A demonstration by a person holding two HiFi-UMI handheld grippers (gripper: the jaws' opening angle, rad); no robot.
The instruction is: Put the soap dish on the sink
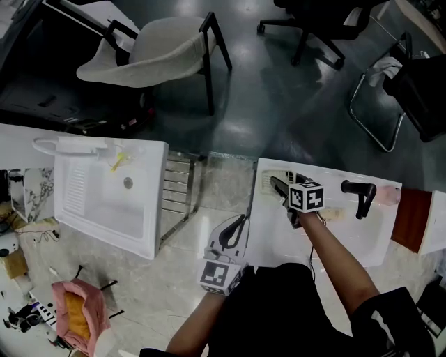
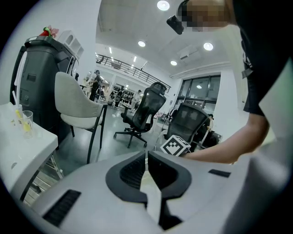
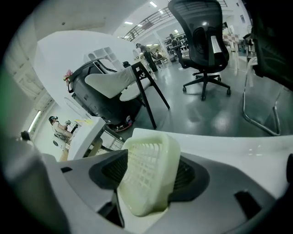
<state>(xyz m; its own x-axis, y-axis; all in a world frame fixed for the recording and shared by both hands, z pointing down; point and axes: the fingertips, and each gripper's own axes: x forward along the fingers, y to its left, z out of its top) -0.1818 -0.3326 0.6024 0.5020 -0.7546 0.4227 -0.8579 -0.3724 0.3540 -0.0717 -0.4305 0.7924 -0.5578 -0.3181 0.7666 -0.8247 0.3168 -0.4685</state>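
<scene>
The pale yellow-white lattice soap dish [image 3: 149,173] lies between the jaws of my right gripper [image 3: 153,157], which stand wide with a gap showing on each side of it. It rests tilted on the rim of the white sink [image 3: 229,151]. In the head view the right gripper [image 1: 277,185] is at the far left corner of that sink [image 1: 279,237], where the soap dish [image 1: 267,183] shows as a pale patch. My left gripper [image 1: 239,222] hangs shut and empty just left of the sink; its jaws meet in the left gripper view [image 2: 146,157].
A black faucet [image 1: 360,192] stands at the sink's far right. A second white basin [image 1: 104,202] is to the left, with a metal rack [image 1: 178,192] between them. A grey chair [image 1: 160,45] and black office chairs [image 1: 313,21] stand beyond. A pink bag [image 1: 77,314] lies low left.
</scene>
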